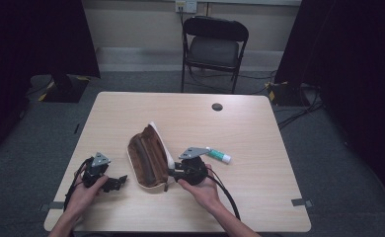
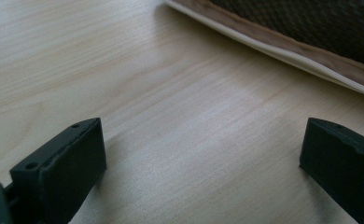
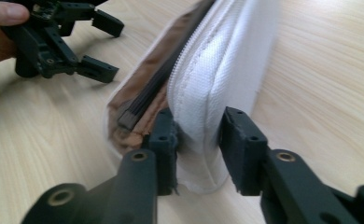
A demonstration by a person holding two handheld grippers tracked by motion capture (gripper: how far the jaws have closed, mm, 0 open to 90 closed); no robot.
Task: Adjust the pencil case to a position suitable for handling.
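We see the right gripper (image 3: pixel 196 140) held level, clamped on the white padded flap (image 3: pixel 217 84) of the open brown zip-up fabric case (image 1: pixel 148 160) mid-table. The left gripper (image 1: pixel 112 181) rests beside it on the pale wooden table (image 1: pixel 250 128), jaws spread and empty.

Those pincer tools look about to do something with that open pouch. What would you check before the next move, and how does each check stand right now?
1. Right gripper has the pencil case's white flap between its jaws: ok, the pads press on its padded edge.
2. Left gripper free to help: ok, jaws wide apart over bare table.
3. Pencil case lying open: ok, brown lining faces up.
4. Glue stick out of the way: ok, it lies apart behind the right gripper.
5. Zipper undamaged: cannot tell.
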